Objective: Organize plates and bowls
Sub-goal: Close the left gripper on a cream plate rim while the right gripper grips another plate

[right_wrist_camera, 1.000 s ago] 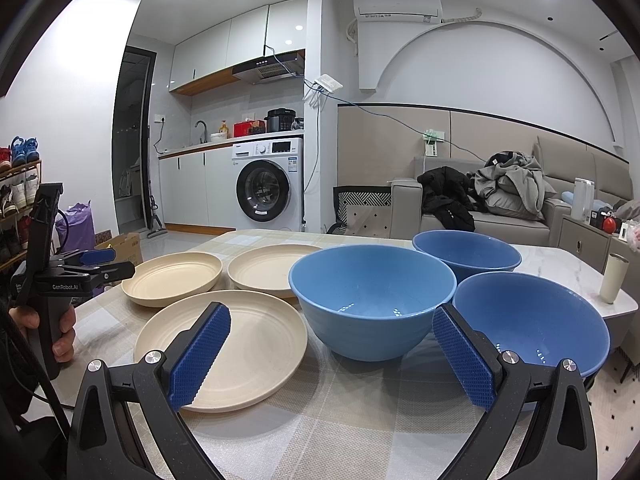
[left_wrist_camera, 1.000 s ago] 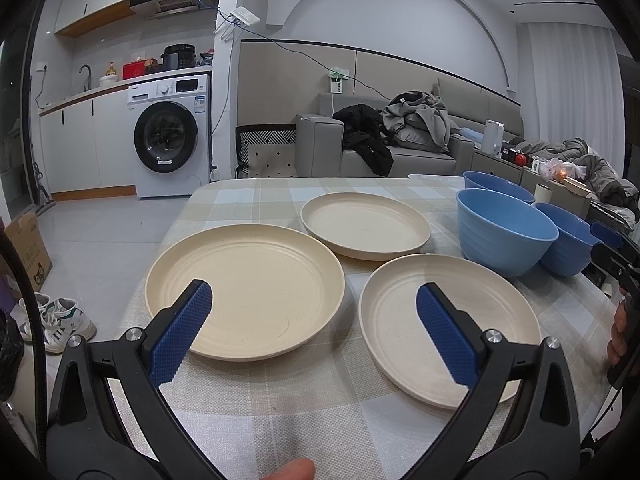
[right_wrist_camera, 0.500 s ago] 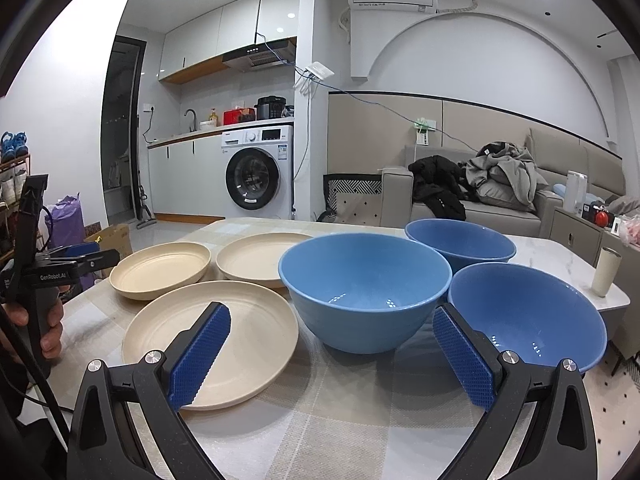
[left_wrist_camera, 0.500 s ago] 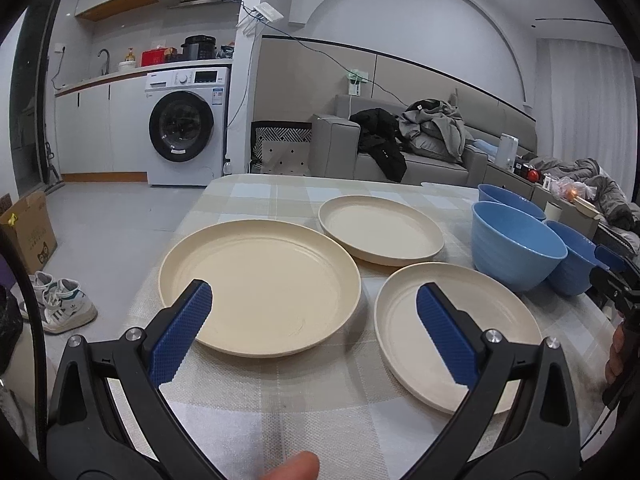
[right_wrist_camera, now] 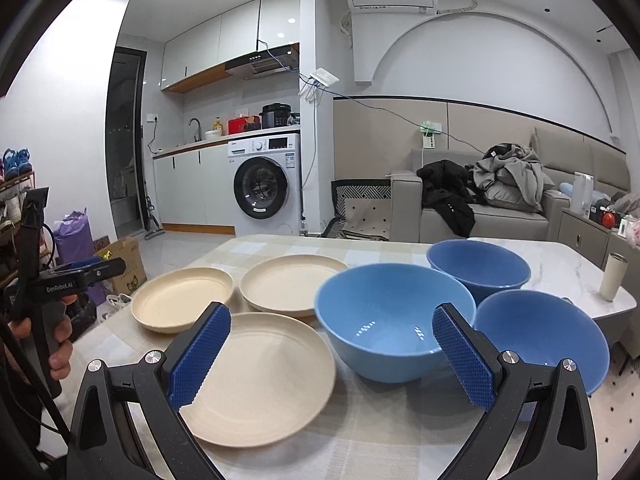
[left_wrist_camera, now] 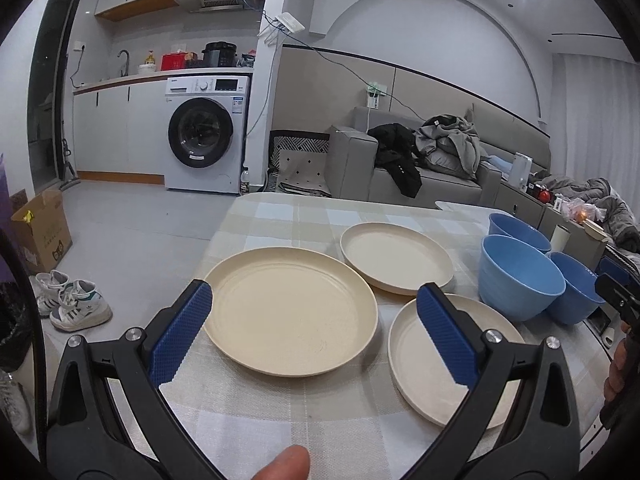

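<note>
- The left gripper [left_wrist_camera: 314, 334] hangs low over the checked tablecloth [left_wrist_camera: 256, 420], its blue pads spread wide and empty.
- The right gripper [right_wrist_camera: 332, 356] is likewise wide apart, holding nothing.
- Nearest lie two cream plates: the left plate [left_wrist_camera: 290, 310] and the right plate [left_wrist_camera: 436, 368], just beside each other.
- Behind them sits a third plate [left_wrist_camera: 396, 256].
- To the right, three blue bowls [right_wrist_camera: 394, 318] cluster close together.
- Far off stands a washing machine [left_wrist_camera: 206, 134].

washing machine [left_wrist_camera: 202, 136] under counter | sofa [right_wrist_camera: 480, 216] with clothes heap | sneakers [left_wrist_camera: 76, 304] on floor | cardboard box [left_wrist_camera: 40, 228]
</note>
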Demonstrator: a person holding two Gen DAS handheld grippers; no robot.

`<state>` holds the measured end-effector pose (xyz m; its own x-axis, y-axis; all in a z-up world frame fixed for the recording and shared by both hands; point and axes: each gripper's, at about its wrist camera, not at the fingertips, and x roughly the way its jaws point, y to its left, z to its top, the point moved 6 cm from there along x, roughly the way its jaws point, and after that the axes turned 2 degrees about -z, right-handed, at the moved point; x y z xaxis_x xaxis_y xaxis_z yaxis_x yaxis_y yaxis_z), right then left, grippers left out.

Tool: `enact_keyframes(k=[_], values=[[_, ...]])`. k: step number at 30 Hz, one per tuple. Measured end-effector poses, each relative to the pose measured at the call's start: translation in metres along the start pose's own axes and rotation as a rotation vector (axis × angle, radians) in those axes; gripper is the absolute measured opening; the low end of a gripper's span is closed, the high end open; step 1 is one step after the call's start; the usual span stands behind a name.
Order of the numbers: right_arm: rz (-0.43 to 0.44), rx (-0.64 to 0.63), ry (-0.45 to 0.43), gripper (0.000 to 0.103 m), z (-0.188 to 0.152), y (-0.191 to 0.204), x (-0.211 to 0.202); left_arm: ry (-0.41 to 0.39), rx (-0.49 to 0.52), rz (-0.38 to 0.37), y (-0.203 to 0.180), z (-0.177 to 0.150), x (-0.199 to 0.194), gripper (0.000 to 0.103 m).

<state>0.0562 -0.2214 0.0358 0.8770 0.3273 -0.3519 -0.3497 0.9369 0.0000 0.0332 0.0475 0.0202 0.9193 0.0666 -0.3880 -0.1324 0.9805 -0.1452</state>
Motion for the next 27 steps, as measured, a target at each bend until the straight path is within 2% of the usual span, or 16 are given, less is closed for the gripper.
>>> enact_keyframes(k=[11, 16, 20, 22, 27], values=[[0.108, 0.021, 0.048, 0.103, 0.035, 0.042, 0.005, 0.015, -0.001, 0.030, 0.005, 0.029, -0.030, 0.102], [0.131, 0.037, 0.057, 0.103, 0.051, 0.055, 0.010, 0.050, -0.029, 0.032, 0.013, 0.040, -0.039, 0.102], [0.145, 0.040, 0.058, 0.103, 0.066, 0.066, 0.013, 0.077, -0.054, 0.029, 0.023, 0.048, -0.040, 0.102], [0.153, 0.038, 0.063, 0.103, 0.069, 0.072, 0.017, 0.088, -0.056, 0.066, 0.028, 0.052, -0.042, 0.102], [0.182, 0.030, 0.090, 0.103, 0.076, 0.088, 0.032, 0.121, -0.077, 0.079, 0.043, 0.060, -0.031, 0.102]])
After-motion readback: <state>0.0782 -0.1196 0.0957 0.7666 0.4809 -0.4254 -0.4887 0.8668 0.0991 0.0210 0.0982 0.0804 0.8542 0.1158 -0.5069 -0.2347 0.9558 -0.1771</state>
